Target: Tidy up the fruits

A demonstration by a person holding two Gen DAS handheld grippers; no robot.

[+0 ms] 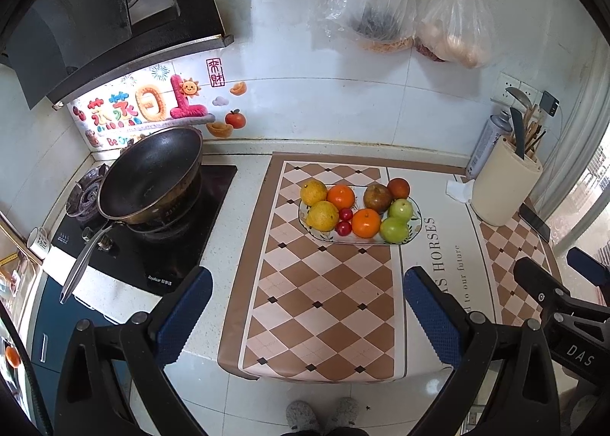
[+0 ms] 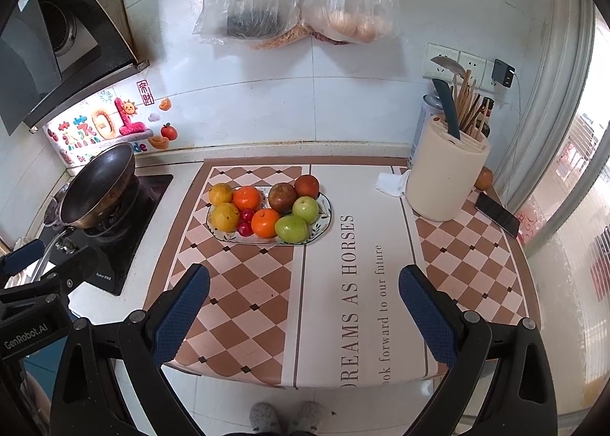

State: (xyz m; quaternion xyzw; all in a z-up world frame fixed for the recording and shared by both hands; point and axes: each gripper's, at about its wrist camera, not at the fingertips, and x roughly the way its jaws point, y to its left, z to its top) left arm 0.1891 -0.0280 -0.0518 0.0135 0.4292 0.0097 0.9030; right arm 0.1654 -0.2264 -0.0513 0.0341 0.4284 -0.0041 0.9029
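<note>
Both the left hand-held gripper (image 1: 307, 306) and the right hand-held gripper (image 2: 305, 306) hang spread and empty near the tabletop's (image 2: 114, 302) edge. The fruit plate (image 2: 326, 224) sits farther back; I'd approach one outer fruit squarely, closing gently.

A black wok (image 1: 150, 173) sits left of the checkered mat (image 1: 324, 283); cream utensil holder (image 2: 446, 177) and phone (image 2: 497, 213) right.

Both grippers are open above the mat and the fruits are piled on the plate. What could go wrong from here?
1. The fruits are packed tight on the plate; lifting a green apple may send the small red fruits rolling.
2. The phone lies near the counter edge, so a wide sweep of the right gripper might knock it.
</note>
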